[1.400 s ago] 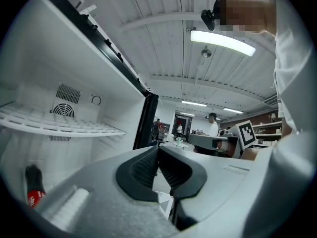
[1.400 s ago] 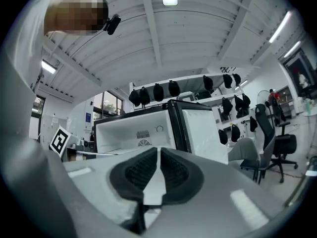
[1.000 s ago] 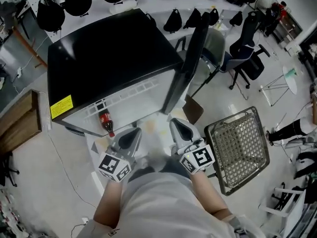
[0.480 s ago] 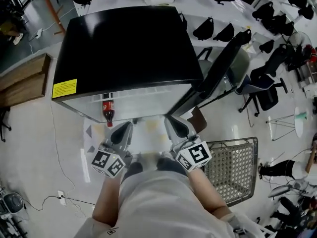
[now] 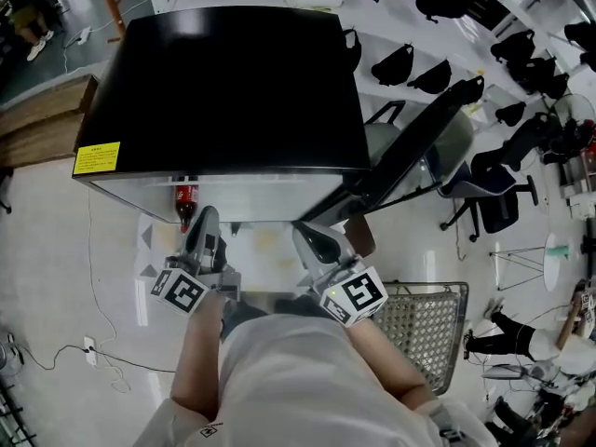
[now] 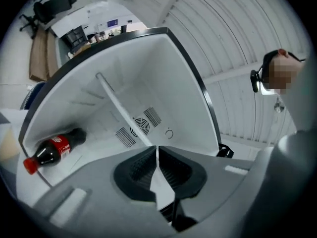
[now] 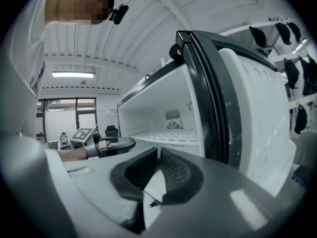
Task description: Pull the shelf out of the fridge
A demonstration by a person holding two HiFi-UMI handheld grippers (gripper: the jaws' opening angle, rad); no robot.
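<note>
The black fridge (image 5: 233, 82) stands with its door (image 5: 410, 161) swung open to the right. Inside, a white wire shelf (image 7: 166, 135) spans the white cabinet; the left gripper view shows the shelf (image 6: 124, 110) edge-on as a thin white bar. A cola bottle (image 6: 53, 148) lies below it on the fridge floor, and its red label shows on the bottle (image 5: 183, 200) in the head view. My left gripper (image 5: 206, 220) is shut and empty in front of the opening, near the bottle. My right gripper (image 5: 305, 237) is shut and empty near the door hinge side.
A wire basket (image 5: 424, 329) lies on the floor to my right. Office chairs (image 5: 489, 189) stand beyond the door. A wooden bench (image 5: 42, 124) sits left of the fridge, and a cable (image 5: 56, 357) trails on the floor at lower left.
Both grippers have moved forward to the fridge opening. The view has swung round, so I look straight down on the fridge top and the basket sits lower right.
</note>
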